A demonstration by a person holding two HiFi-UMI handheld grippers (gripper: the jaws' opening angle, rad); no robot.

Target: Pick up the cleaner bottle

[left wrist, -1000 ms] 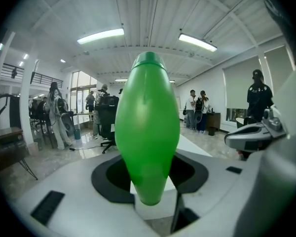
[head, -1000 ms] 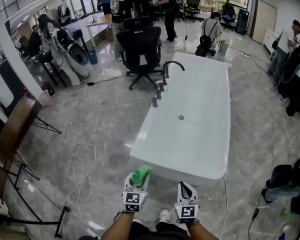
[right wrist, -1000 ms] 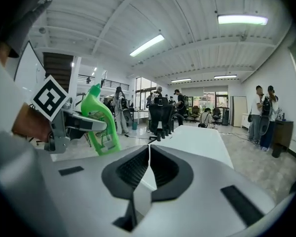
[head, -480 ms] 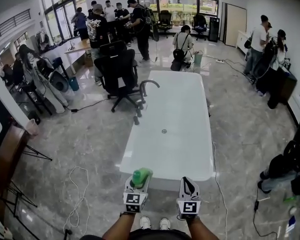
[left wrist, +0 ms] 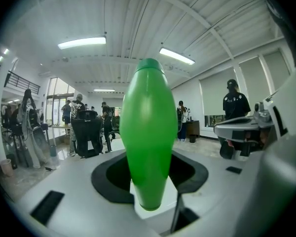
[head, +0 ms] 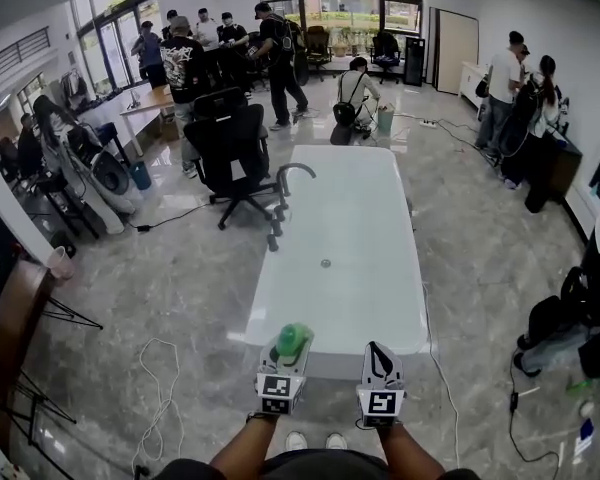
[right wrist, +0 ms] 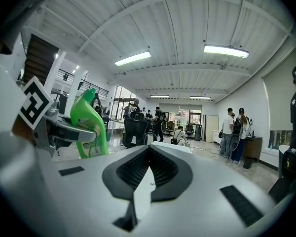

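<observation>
Left gripper point(head: 289, 356) is pinching the green cleaner bottle point(left wrist: 148, 132) between its jaws, which are standing partway apart around the plastic body. The bottle is riding clear of any surface, in front of the person and just short of the near end of the white bathtub point(head: 405, 268). Right gripper point(right wrist: 149, 154) is hanging just beside it, jaws pressed together, carrying nothing. The pickup is looking done. Risks as I am reading them: the bottle is smooth and tapering, so a loosening squeeze or a sudden tilt could be letting it slide out through the jaws. Much of its length is poking out past the pads, so it may be pivoting in the grip. A fall would be ending on the marble floor point(head: 170, 268) or the tub's edge. The idle gripper, this near, could be knocking it sideways.
</observation>
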